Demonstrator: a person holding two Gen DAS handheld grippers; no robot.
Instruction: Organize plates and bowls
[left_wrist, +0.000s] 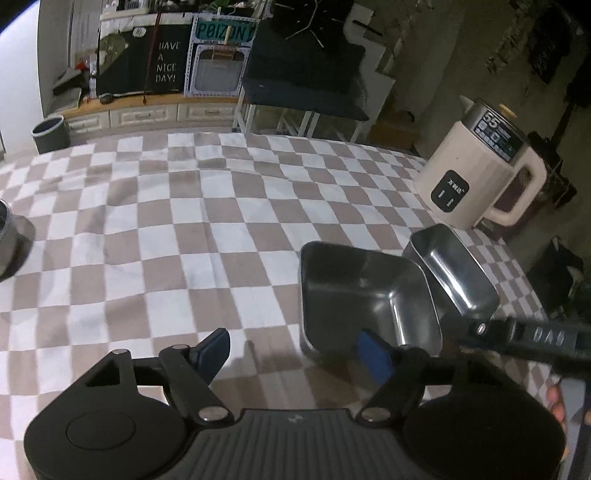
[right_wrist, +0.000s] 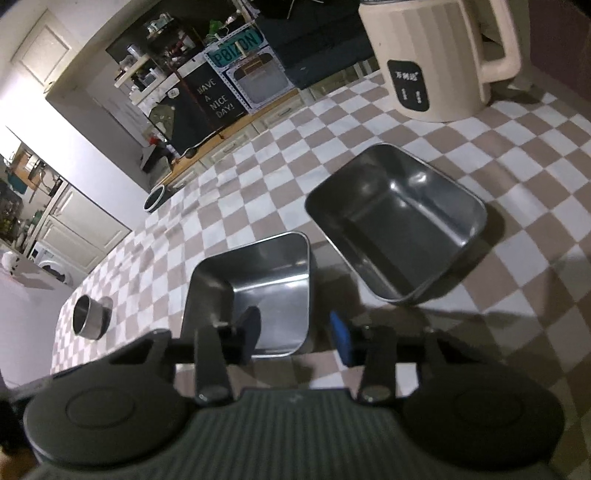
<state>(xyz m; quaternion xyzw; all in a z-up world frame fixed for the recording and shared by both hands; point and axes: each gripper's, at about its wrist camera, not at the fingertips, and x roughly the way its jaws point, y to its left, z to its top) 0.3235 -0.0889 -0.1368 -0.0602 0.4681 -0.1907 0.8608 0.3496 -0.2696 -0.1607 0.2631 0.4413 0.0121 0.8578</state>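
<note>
Two square steel bowls stand side by side on the checked desk (left_wrist: 184, 221), near a cream kettle (left_wrist: 480, 177). The left claw (left_wrist: 295, 354) is spread wide, one finger inside the near bowl (left_wrist: 362, 291), gripping nothing. The right claw (right_wrist: 293, 334) straddles that bowl's right wall, part open; contact cannot be told. The far bowl (right_wrist: 399, 218) tilts.

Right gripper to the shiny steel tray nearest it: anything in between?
Nothing visible. The right gripper already straddles a side wall of the shiny tray, one finger inside and one outside. The darker tray sits beyond, out of the way.
</note>
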